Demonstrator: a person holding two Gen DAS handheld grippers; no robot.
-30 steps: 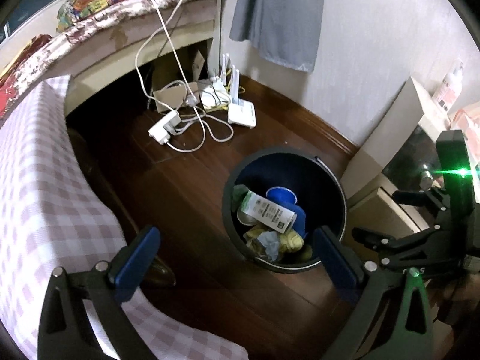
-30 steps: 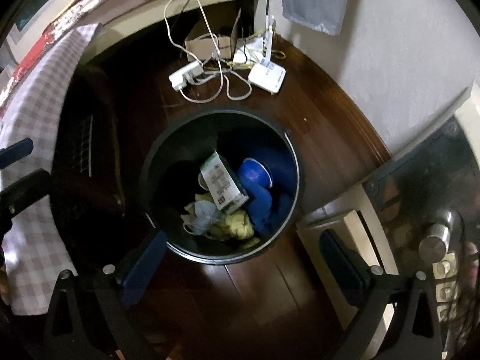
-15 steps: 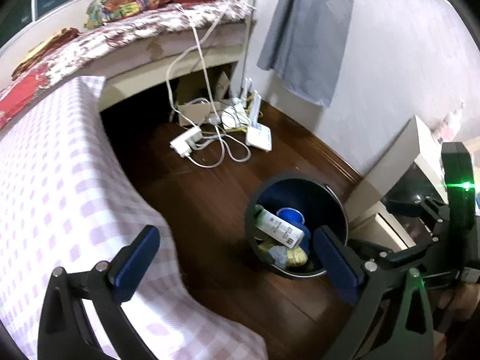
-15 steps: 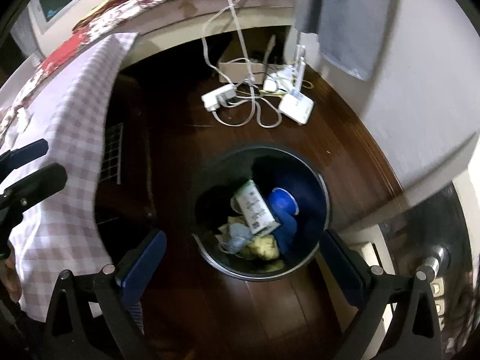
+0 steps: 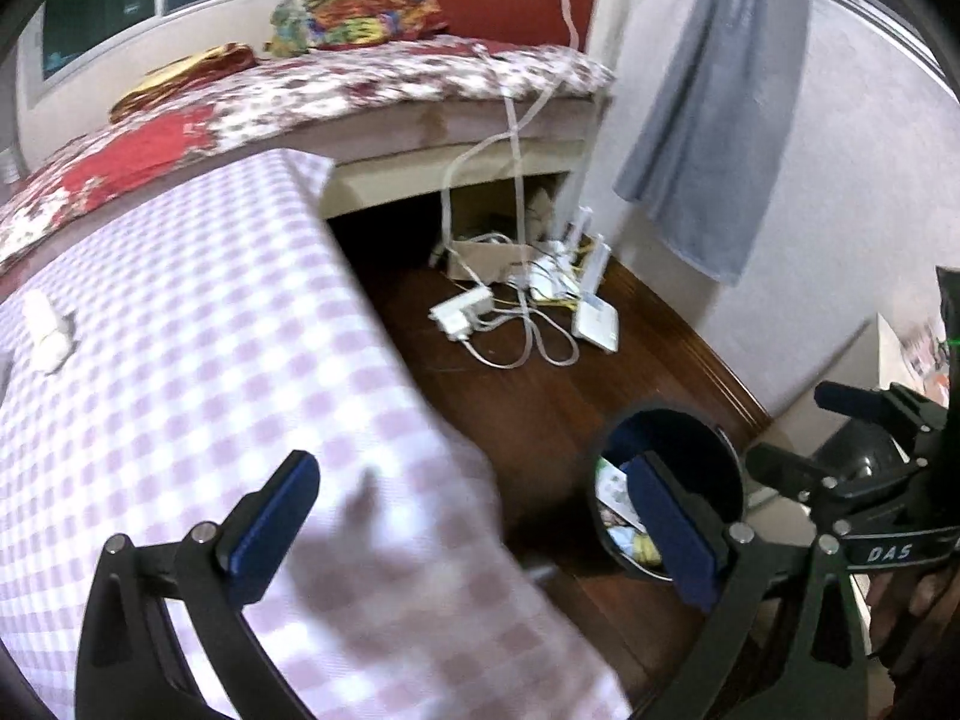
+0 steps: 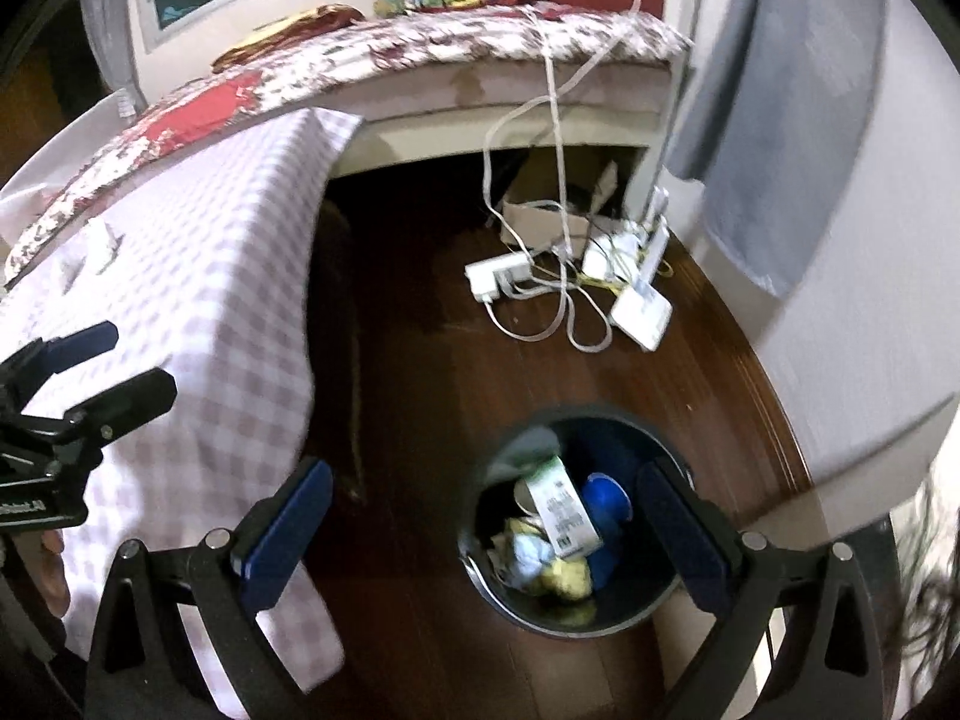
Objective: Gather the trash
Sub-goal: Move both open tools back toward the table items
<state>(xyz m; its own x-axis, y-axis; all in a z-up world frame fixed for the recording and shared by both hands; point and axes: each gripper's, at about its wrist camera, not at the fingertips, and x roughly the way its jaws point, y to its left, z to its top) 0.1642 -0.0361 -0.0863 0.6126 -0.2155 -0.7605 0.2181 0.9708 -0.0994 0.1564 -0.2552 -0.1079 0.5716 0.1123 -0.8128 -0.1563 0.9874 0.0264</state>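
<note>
A dark round trash bin (image 6: 654,438) stands on the wooden floor, holding a white carton (image 6: 561,507), a blue cup (image 6: 609,501) and crumpled yellow and white waste. It also shows in the left wrist view (image 5: 666,426). My right gripper (image 6: 480,531) is open and empty, raised above the bin. My left gripper (image 5: 474,531) is open and empty, over the edge of the checked tablecloth (image 5: 180,372). A crumpled white tissue (image 5: 45,330) lies on the cloth at the far left; it also shows in the right wrist view (image 6: 99,246).
A power strip (image 6: 495,276), white cables and a white router (image 6: 642,312) lie on the floor by the bed (image 6: 420,54). A grey towel (image 5: 714,120) hangs on the wall. The right tool's body (image 5: 870,480) is right of the bin.
Both grippers have risen and pulled back from the bin, which now looks smaller and lower. The left view has swung left over the tablecloth, bringing the tissue into sight.
</note>
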